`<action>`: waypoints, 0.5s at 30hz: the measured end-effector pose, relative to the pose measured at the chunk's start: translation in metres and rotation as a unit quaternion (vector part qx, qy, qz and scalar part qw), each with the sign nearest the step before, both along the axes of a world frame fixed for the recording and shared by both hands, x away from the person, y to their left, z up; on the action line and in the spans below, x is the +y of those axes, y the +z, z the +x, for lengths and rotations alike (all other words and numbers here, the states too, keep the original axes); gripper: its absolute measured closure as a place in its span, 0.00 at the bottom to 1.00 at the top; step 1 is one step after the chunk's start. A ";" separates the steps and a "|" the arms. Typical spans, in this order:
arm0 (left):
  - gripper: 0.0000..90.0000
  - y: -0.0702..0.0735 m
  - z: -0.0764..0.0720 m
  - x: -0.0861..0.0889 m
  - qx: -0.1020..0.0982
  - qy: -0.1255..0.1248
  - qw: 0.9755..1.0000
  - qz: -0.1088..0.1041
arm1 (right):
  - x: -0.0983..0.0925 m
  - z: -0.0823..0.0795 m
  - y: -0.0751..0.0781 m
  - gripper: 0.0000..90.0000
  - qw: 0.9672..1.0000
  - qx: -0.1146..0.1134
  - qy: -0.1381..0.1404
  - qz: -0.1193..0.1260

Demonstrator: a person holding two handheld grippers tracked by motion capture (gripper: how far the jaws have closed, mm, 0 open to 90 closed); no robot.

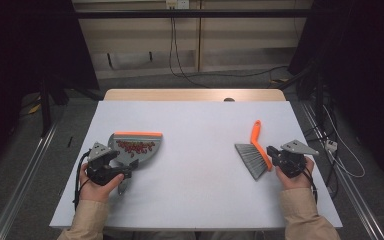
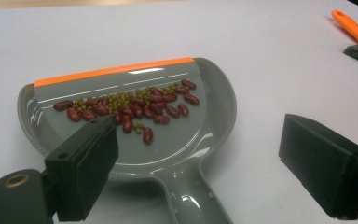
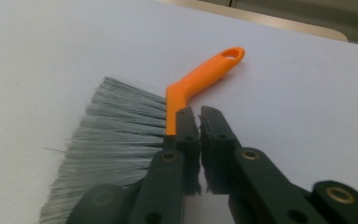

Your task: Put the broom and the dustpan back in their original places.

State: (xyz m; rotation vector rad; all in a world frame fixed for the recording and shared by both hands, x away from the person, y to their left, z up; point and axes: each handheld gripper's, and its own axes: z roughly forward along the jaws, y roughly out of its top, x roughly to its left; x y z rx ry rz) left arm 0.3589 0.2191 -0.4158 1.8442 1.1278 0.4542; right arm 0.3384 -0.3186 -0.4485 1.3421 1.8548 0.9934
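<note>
Grippers first, nearest the person. Right gripper [image 1: 274,155] has its jaws closed together just beside the brush [image 1: 252,159], at the orange spine; nothing visibly clamped between the pads, so brush looks let go, lying flat on the counter [image 1: 195,200] at the right, bristles toward centre, handle pointing away. Left gripper [image 2: 205,172] stands with jaws wide apart, straddling the dustpan [image 2: 177,149] handle without touching it. Pan sits flat at the left of the counter, orange lip on its far edge. Beans [image 2: 135,105], red and small green, are piled inside the pan near the lip; none seen loose on the counter.

Judgement: sweeping looks done, both tools set down. Likely next step is emptying the pan: close left jaws on the handle, lift level so beans don't spill over the lip.
</note>
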 end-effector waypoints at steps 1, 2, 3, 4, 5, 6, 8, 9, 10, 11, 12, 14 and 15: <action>0.13 0.000 0.000 0.000 -0.002 0.000 1.000 0.001 | 0.000 0.000 -0.001 1.00 1.000 0.003 -0.003 -0.006; 0.13 0.000 0.001 0.000 -0.003 -0.001 1.000 0.000 | 0.000 0.001 -0.002 1.00 1.000 0.006 -0.001 -0.006; 0.12 0.000 0.001 0.000 -0.003 -0.002 1.000 -0.001 | 0.001 0.001 -0.002 1.00 1.000 0.010 -0.002 -0.011; 0.12 0.000 0.002 0.000 -0.004 -0.005 1.000 -0.001 | 0.000 0.002 -0.003 1.00 1.000 0.014 -0.004 -0.018; 0.12 0.000 0.002 0.001 -0.005 -0.007 1.000 0.000 | 0.000 0.003 -0.004 1.00 1.000 0.016 -0.004 -0.017; 0.12 0.000 0.002 0.000 -0.005 -0.007 1.000 -0.002 | -0.001 0.003 -0.005 1.00 1.000 0.018 -0.006 -0.019; 0.11 0.000 0.003 0.000 -0.009 -0.012 1.000 -0.003 | -0.001 0.004 -0.006 1.00 0.999 0.023 -0.009 -0.021; 0.11 0.000 0.003 0.000 -0.009 -0.012 1.000 -0.004 | -0.002 0.004 -0.007 1.00 0.999 0.028 -0.011 -0.023; 0.11 0.000 0.004 0.000 -0.009 -0.013 1.000 -0.004 | -0.002 0.004 -0.008 1.00 0.999 0.031 -0.012 -0.025; 0.11 0.000 0.004 0.000 -0.010 -0.013 1.000 -0.007 | -0.002 0.005 -0.009 1.00 0.999 0.037 -0.012 -0.027; 0.11 0.000 0.004 0.000 -0.011 -0.013 1.000 -0.006 | -0.002 0.005 -0.010 1.00 0.999 0.042 -0.012 -0.026; 0.11 0.001 0.004 0.000 -0.013 -0.014 1.000 -0.004 | -0.001 0.005 -0.012 1.00 0.998 0.052 -0.011 -0.028; 0.11 0.001 0.003 0.000 -0.014 -0.013 1.000 -0.005 | 0.000 0.005 -0.012 1.00 0.998 0.054 -0.007 -0.029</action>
